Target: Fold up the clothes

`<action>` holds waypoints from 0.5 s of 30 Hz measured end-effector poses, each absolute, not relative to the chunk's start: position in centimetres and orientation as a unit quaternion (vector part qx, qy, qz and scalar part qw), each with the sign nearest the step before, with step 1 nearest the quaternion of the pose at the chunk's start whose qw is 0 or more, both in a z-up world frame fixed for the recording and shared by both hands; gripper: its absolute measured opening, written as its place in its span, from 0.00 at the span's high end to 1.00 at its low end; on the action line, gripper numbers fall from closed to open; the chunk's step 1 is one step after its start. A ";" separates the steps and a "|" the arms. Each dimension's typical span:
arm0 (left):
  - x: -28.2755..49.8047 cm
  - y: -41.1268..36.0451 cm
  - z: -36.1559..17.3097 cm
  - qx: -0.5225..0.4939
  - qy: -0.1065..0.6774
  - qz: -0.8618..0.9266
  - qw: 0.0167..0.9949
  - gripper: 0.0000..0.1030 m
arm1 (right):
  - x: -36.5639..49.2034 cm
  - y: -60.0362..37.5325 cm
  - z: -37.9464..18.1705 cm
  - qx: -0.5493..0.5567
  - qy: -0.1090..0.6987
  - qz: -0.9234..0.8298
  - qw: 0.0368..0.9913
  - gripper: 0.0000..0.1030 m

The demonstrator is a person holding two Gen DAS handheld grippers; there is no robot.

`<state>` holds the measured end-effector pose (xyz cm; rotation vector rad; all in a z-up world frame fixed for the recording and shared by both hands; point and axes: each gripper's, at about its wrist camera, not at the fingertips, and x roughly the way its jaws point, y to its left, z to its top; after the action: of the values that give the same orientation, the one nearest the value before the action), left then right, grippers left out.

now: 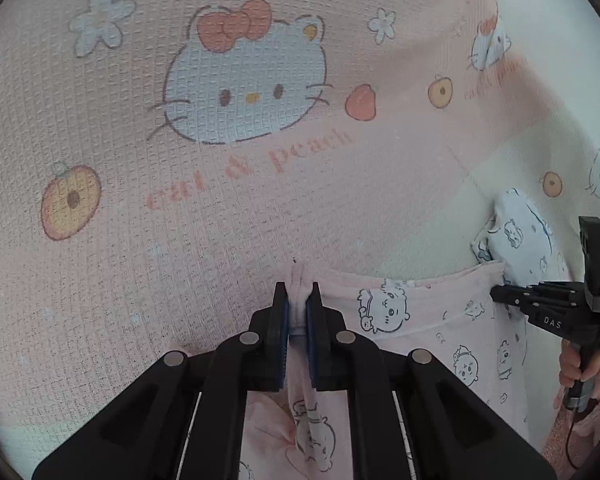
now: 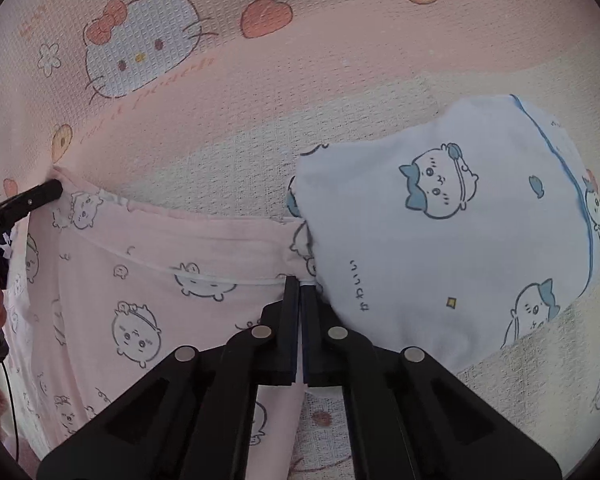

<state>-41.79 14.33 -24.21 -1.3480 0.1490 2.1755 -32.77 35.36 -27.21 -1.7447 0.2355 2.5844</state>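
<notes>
Left wrist view: pink garment (image 1: 420, 328) with little cartoon faces lies on the cat-print blanket (image 1: 180, 220), its top edge running sideways; left gripper (image 1: 297, 300) pinches one corner.

Right wrist view: right gripper (image 2: 300, 284) is clenched on the other corner, right beside a folded white garment (image 2: 440, 232).

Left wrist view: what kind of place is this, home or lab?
Probably a home, likely a bed or soft floor mat: the whole surface is a pink waffle-textured blanket with cartoon cat and peach prints. On it lie a pink printed garment and a folded white one.
</notes>
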 end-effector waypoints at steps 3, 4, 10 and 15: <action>-42.4 15.0 -25.9 -0.533 0.065 0.798 0.273 0.91 | -32.7 34.8 -27.0 -0.550 0.061 0.833 0.015 1.00; -42.3 15.2 -25.1 -0.532 0.058 0.800 0.272 0.91 | -32.5 35.2 -26.8 -0.545 0.069 0.835 0.018 1.00; -42.7 17.3 -24.6 -0.532 0.084 0.788 0.299 0.90 | -31.9 36.5 -26.3 -0.522 0.097 0.847 0.031 1.00; -42.9 14.1 -22.8 -0.549 0.038 0.783 0.289 0.39 | -32.0 36.4 -26.1 -0.546 0.119 0.830 0.010 0.80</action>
<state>-42.93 14.15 -22.84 -1.4653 0.1013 2.0915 -32.03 36.40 -26.13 -1.7032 0.3703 2.5902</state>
